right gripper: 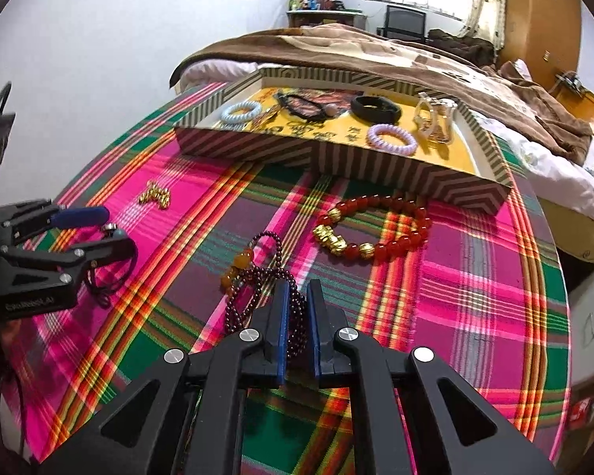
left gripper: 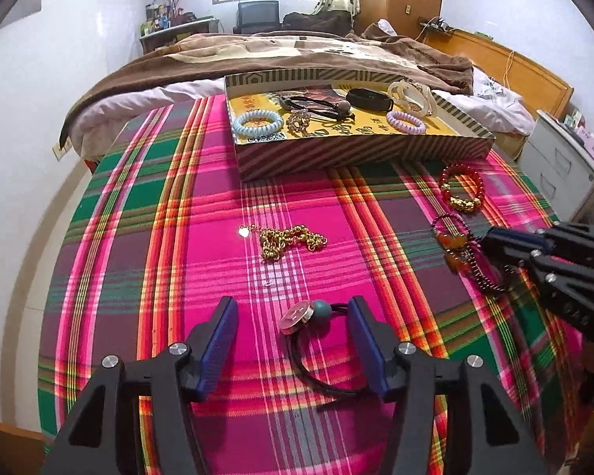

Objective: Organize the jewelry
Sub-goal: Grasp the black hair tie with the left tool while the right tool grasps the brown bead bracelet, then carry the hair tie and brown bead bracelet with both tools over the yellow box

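The dark garnet bead strand (right gripper: 257,281) lay coiled on the plaid cloth (right gripper: 475,277), its amber charms (right gripper: 237,265) at the far-left end and its near loops running back between the blue pads of our right gripper (right gripper: 297,289). Those pads were drawn close with beads sandwiched between them, so we judged that hand to be pinching the strand (though how firmly, the view did not show). The strand's long axis ran roughly along the gripper's own line, away from us toward the striped tray (right gripper: 376,170), which sat straight ahead and slightly up the cloth.

Between strand and tray lay the red bead bracelet (right gripper: 380,229) with gold charms, just short of the tray's front wall, so a carry forward would have to pass over it.

Our left gripper (left gripper: 293,312) stood spread wide around the black hair tie (left gripper: 320,356) with its teal bead (left gripper: 320,308) and metal disc, the right pad just beside the band, nothing yet gripped. The gold chain (left gripper: 289,239) rested further ahead of it, well apart. For the garnet strand, the right hand was plainly the nearer.
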### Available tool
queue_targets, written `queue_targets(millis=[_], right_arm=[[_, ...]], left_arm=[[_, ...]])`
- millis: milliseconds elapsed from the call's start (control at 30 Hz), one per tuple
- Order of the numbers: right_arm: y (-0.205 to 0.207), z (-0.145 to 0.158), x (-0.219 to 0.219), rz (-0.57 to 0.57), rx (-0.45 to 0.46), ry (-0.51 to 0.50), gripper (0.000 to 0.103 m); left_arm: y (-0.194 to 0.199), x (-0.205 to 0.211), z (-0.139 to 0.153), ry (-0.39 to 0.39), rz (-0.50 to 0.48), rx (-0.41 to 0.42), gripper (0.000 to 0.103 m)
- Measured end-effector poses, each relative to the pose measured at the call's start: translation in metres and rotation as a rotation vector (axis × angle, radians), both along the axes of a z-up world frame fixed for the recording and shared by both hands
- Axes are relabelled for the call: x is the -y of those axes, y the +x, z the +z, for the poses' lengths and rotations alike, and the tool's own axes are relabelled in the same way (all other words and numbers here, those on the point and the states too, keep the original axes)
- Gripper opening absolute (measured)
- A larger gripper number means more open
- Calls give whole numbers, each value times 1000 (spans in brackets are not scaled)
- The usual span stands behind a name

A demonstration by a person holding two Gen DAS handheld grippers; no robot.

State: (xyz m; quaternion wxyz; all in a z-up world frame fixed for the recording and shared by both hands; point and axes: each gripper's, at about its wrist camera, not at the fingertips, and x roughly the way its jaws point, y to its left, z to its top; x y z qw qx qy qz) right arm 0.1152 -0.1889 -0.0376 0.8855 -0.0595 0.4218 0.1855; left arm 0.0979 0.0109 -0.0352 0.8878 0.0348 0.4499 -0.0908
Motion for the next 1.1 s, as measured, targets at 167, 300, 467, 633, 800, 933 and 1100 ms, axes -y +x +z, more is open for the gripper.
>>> queue_targets(millis=[167,300,467,633,800,933,1100], right_arm=[[-2,7,6,-21,15,28,9],[-3,11,8,-27,27,48,9],[-5,16,11,-35,37,60,9],[-7,25,16,-42,56,76,9],[-9,38,21,-46,86,90,9],[-10,48,26,-50,102,108,9],[-10,64,30,-53,141,115,9]], left_arm=[[-2,4,2,2,-33,2,30],[-3,7,3,9,-41,1,19],[-5,6,6,-5,-23,0,18],[-7,4,21,-25,-20,26,18],[-9,2,39,-48,-14,61,18],[-7,4,54,-71,-18,87,18],[0,4,73,-103,-18,124,18]])
